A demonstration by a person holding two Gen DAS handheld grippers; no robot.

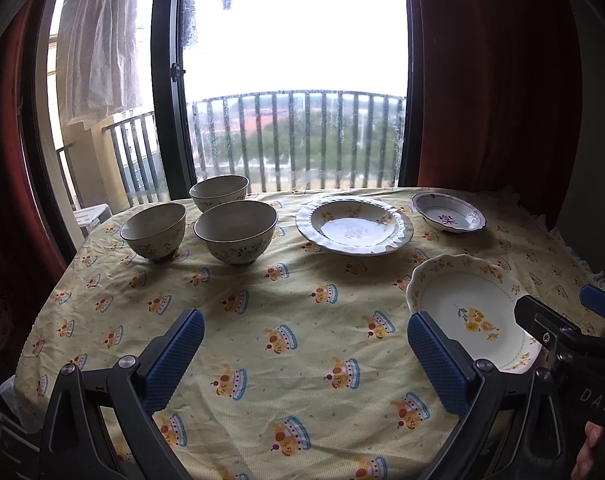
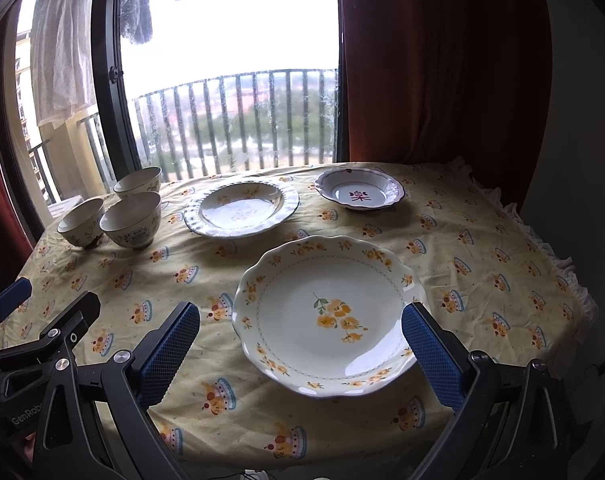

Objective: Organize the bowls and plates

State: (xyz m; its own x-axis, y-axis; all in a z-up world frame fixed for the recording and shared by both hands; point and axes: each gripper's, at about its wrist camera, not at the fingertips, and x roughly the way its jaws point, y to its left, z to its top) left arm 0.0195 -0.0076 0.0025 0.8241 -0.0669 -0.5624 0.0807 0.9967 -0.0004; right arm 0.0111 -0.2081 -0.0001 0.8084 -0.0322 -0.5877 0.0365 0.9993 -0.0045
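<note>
The left gripper [image 1: 305, 354] hangs low over the near part of the counter [image 1: 262, 292], jaws spread wide and holding nothing, aimed toward the window [image 1: 298, 80]; only the patterned cloth lies between its blue pads [image 1: 174, 360]. The right gripper [image 2: 300, 352] is level with it on the other side, jaws likewise wide apart and empty, with the near edge of the yellow-flower plate [image 2: 326, 316] sitting between them. Its right pad [image 2: 432, 354] is just beside the plate's rim; whether it touches I cannot tell. In the left wrist view the right gripper's frame shows at the right edge, with a bit of the person's hand [image 1: 588, 452] below it.

Three bowls [image 1: 234, 232] stand upright in a tight cluster at the far left of the counter, close to the window. A wide ribbed plate [image 1: 354, 224] lies near the far centre, and a small dish with a red mark [image 1: 448, 213] sits far right, apart from it. The yellow-flower plate lies nearest, to the right of centre. A dark red curtain [image 2: 442, 60] hangs behind the counter
</note>
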